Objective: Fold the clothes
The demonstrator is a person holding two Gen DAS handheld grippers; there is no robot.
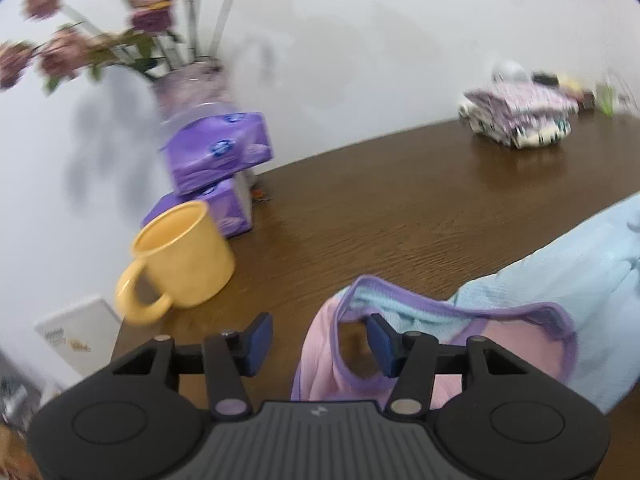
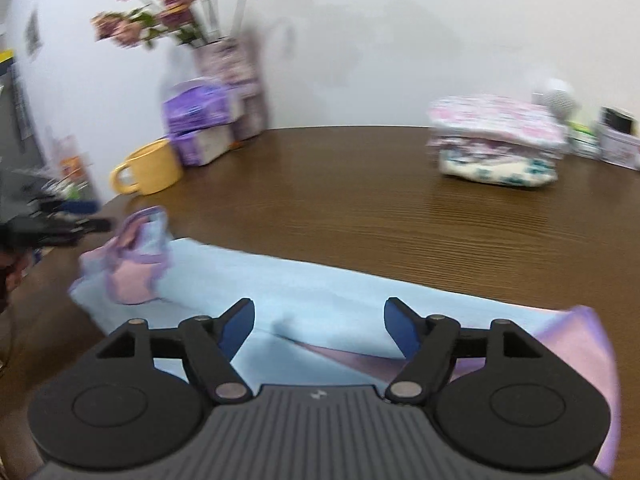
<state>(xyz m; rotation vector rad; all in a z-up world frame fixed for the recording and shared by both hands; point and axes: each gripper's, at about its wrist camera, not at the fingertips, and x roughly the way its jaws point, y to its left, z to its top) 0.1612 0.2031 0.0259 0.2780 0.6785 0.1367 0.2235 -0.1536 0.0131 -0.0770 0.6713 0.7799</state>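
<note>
A light blue garment (image 1: 560, 280) with pink panels and purple trim lies spread on the brown wooden table (image 1: 380, 208). In the left wrist view its trimmed opening (image 1: 440, 308) is bunched up at the garment's left end. My left gripper (image 1: 320, 340) is open there, its right pad (image 1: 380, 344) inside that opening and its left pad over bare table. In the right wrist view the garment (image 2: 320, 280) stretches across the table front. My right gripper (image 2: 320, 320) hangs open just above its blue middle, holding nothing. The left gripper (image 2: 86, 216) shows blurred at the garment's left end.
A yellow mug (image 1: 184, 256) (image 2: 148, 168) stands at the table's left edge beside stacked purple tissue packs (image 1: 220, 152) and a vase of pink flowers (image 1: 192, 80). A stack of folded patterned clothes (image 1: 520, 120) (image 2: 496, 140) sits at the back right by small boxes (image 2: 616, 140).
</note>
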